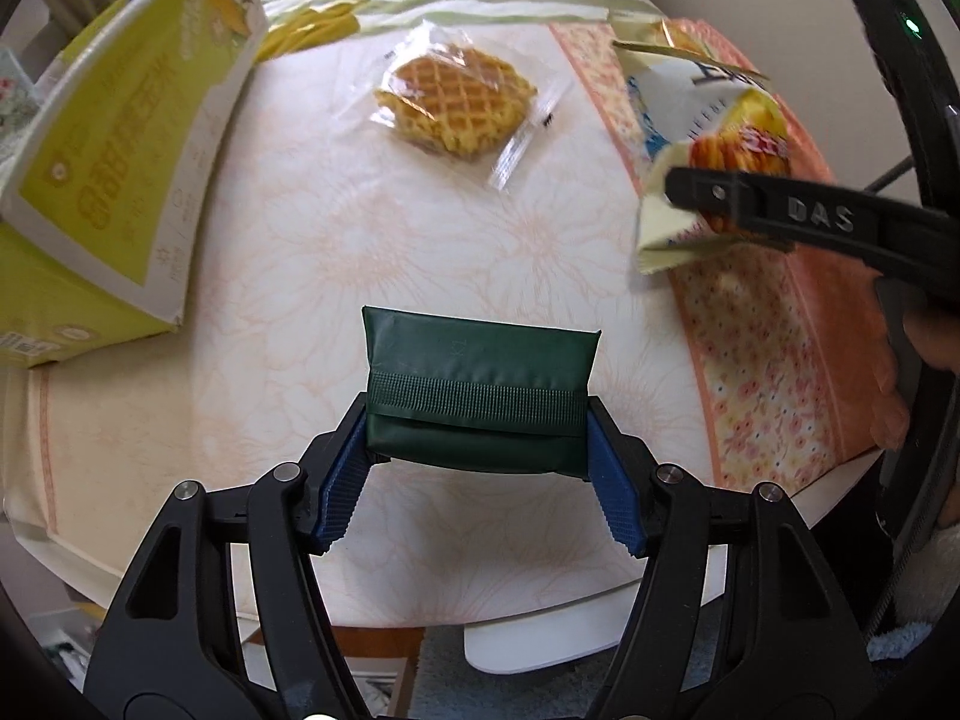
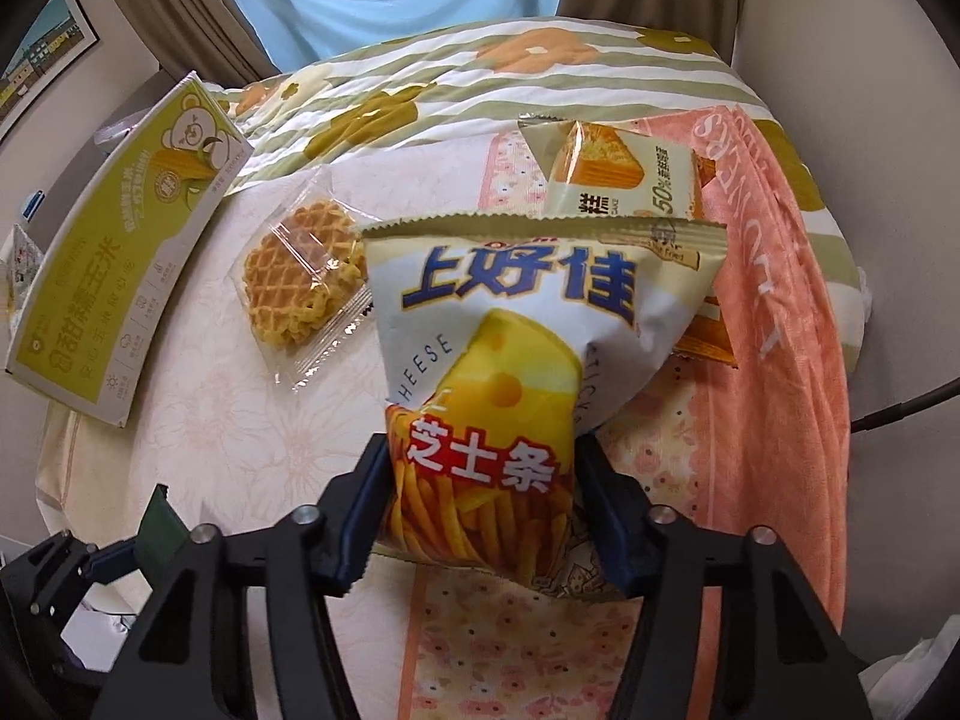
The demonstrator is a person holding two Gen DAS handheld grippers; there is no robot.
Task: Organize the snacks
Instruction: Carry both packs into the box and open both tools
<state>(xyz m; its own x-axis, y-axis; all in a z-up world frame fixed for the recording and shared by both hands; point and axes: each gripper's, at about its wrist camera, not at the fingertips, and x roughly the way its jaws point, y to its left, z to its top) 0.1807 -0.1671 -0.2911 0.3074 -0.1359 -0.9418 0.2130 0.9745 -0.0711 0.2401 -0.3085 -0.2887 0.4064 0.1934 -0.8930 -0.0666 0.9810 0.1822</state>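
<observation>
My left gripper [image 1: 478, 444] is shut on a dark green packet [image 1: 480, 384], held above the pale floral cloth. My right gripper [image 2: 483, 480] is shut on a white and yellow cheese-stick bag [image 2: 528, 324], its blue pads pinching the bag's lower part; the same bag [image 1: 708, 120] shows at the right of the left wrist view behind a black finger [image 1: 780, 210]. A waffle in a clear wrapper [image 1: 456, 99] [image 2: 300, 270] lies on the cloth. A cake packet [image 2: 624, 180] lies behind the bag. The green packet's edge [image 2: 157, 531] shows at lower left.
A yellow-green box [image 1: 114, 156] [image 2: 102, 264] stands open at the left on the round table [image 1: 78, 510]. An orange floral cloth [image 2: 774, 324] covers the right side. A striped quilt [image 2: 480, 84] lies beyond. A person's hand [image 1: 924, 342] holds the right gripper.
</observation>
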